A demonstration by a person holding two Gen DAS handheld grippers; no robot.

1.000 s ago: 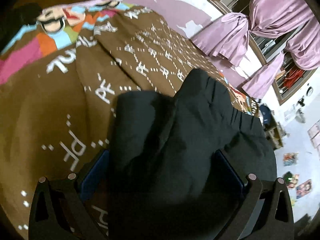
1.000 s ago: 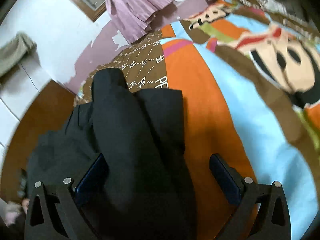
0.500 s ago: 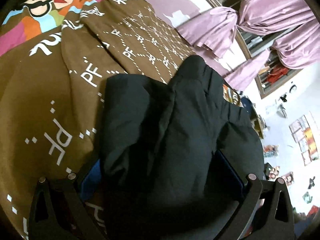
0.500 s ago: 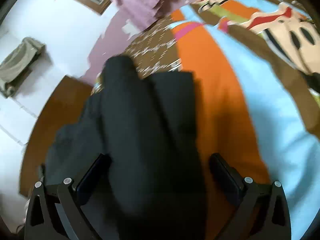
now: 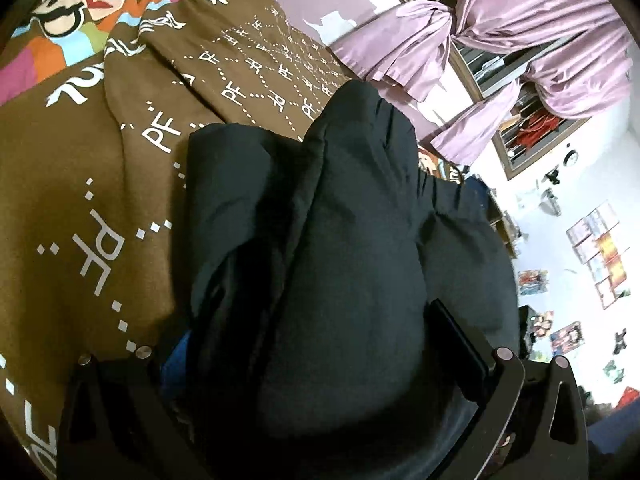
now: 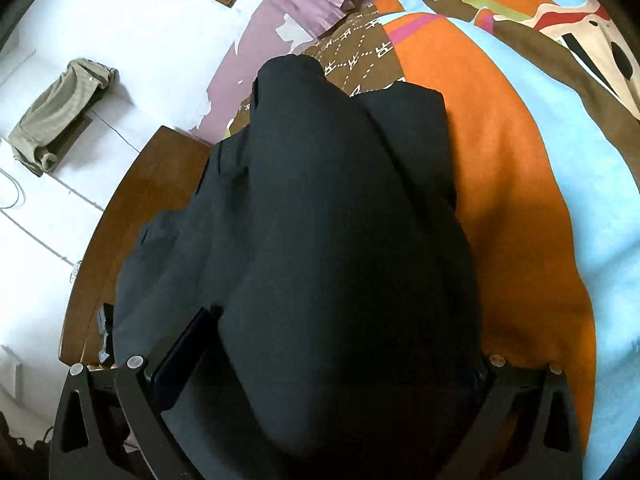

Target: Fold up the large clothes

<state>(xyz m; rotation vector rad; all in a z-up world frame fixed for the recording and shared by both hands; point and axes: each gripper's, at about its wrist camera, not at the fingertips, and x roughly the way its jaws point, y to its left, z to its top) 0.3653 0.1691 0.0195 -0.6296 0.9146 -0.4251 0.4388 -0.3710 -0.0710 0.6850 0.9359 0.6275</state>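
Fingers, left gripper [image 5: 316,364] and right gripper [image 6: 320,364]: spread wide, black garment [image 5: 320,240] bunched between them; whether it is pinched, you cannot tell. Garment: runs from each gripper toward 12 o'clock over the bedspread [image 5: 80,184], long axis along your fingers. Neither gripper nearer; judged mid-fold.

Black garment [image 5: 332,264] hides fingertips (both hand-held grippers).
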